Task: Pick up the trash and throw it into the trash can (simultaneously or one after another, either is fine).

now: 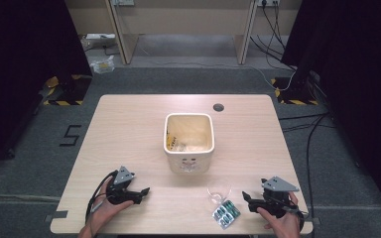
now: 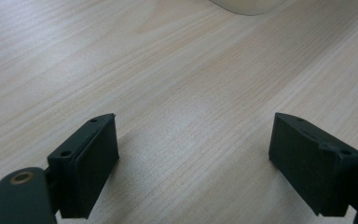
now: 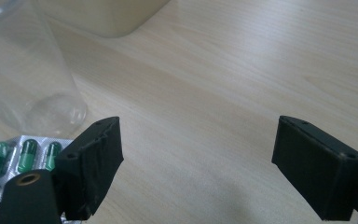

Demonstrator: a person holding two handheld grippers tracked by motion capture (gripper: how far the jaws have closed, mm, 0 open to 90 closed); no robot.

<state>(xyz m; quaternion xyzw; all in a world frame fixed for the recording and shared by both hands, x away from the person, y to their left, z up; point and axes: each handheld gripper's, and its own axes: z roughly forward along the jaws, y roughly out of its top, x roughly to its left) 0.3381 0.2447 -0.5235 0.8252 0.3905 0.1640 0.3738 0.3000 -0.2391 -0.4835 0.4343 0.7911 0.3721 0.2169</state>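
While both grippers rest low on the near edge of the table (image 1: 129, 124), nothing is held. The left gripper (image 1: 141, 192) sits at the near left, jaws spread wide over bare wood in the left gripper view, well apart from any object. At table centre stands the cream bin (image 1: 189, 144), open-topped, with some pale and yellow contents that are too small to identify. Just in front of it and to the right is a clear plastic cup (image 1: 219, 191), upright; judged light, thin-walled and easily crushed or tipped, so a gentle grip across its wall near the rim seems best. Just beside the cup, toward the near edge, lies the blister pack (image 1: 226, 213) of green capsules, flat on the wood; judged very light, thin, semi-stiff with slippery foil, and awkward to lift from flat, so one edge or corner is the likely purchase, pinched across the thickness. The right gripper (image 1: 247, 201) is nearest to this pack, jaws released and wide; in the right gripper view the pack (image 3: 25, 156) lies partly behind one jaw, not between the pair.
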